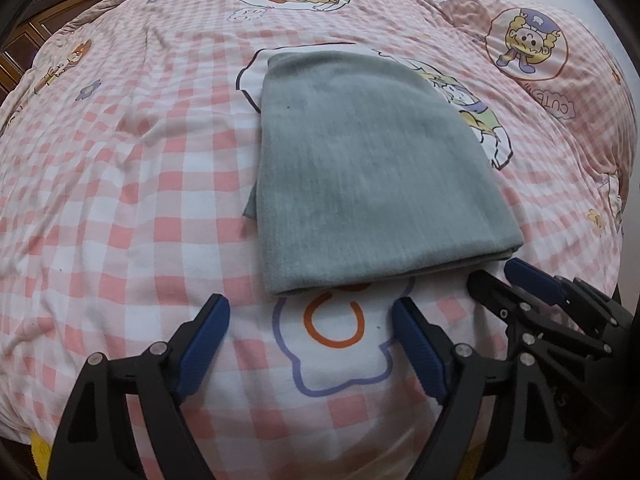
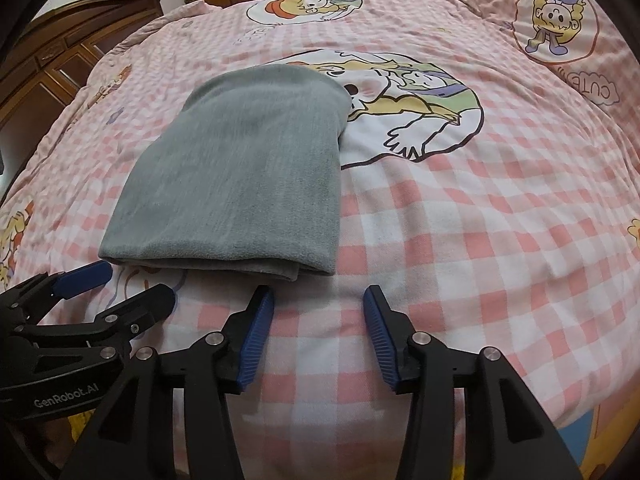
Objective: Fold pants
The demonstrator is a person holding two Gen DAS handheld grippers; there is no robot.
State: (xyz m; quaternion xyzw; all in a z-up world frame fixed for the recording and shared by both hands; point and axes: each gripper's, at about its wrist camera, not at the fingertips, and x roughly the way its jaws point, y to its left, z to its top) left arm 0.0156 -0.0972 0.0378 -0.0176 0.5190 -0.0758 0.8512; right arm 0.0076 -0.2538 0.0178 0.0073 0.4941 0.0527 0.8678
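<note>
The pants (image 1: 360,168) lie folded into a flat, grey, soft-napped rectangle in the middle of the checked bedspread (image 1: 132,184), layered edges showing along the near end. The left gripper (image 1: 310,320) rests at 6 o'clock of them, jaws spread wide, holding nothing. The right gripper (image 2: 319,308) sits at about 5 o'clock of them, jaws likewise apart and empty.
</note>
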